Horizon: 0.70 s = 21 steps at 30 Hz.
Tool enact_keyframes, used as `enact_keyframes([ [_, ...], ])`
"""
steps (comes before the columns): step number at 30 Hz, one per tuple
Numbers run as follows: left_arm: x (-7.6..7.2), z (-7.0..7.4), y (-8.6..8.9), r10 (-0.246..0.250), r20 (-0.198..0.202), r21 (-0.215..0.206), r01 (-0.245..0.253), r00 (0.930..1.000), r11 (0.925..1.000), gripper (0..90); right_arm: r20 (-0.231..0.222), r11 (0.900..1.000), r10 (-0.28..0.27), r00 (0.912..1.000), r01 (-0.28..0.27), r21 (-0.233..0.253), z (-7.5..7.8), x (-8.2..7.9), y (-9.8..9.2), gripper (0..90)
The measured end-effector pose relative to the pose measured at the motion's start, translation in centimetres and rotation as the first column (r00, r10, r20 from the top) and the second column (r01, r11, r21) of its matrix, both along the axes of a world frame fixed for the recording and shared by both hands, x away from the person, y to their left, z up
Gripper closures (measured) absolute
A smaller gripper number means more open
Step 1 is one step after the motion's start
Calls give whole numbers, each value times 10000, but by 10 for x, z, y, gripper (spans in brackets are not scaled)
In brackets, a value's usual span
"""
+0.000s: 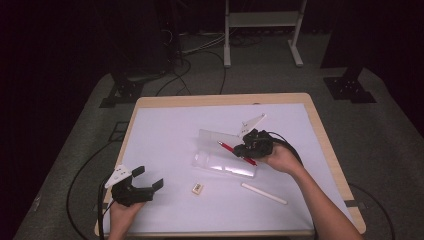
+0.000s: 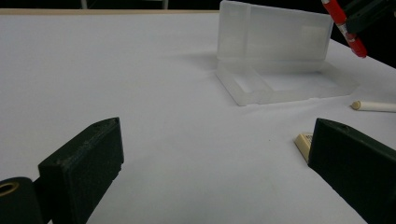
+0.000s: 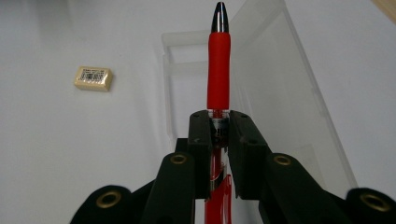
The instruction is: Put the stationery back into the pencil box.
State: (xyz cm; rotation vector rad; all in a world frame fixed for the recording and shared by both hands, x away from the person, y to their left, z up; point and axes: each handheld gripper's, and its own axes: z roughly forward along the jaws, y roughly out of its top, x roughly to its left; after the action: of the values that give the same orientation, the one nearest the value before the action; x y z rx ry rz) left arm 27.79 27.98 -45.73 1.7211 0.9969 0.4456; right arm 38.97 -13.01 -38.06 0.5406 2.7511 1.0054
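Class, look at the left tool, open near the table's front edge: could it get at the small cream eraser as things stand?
Probably yes. The left tool stands open, and bare white table cover lies between it and the small cream eraser; nothing blocks the way.

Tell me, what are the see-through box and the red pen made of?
The box looks like frosted clear plastic: the white table shows faintly through its open lid and walls. The red pen, clamped in the right gripper, seems plastic too, with a matte, perhaps rubbery red grip and a shiny dark tip that reflects light.

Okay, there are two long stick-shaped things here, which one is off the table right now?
The red pen: the right gripper clamps it above the clear case. The white stick lies flat.
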Motion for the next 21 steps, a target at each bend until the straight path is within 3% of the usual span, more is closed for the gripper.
enact_keyframes([
  [21,0,0,0,-34,-20,11,34,10000,10000,28,-193,9995,56,9998,-62,-325,-24,10,16,787],
])
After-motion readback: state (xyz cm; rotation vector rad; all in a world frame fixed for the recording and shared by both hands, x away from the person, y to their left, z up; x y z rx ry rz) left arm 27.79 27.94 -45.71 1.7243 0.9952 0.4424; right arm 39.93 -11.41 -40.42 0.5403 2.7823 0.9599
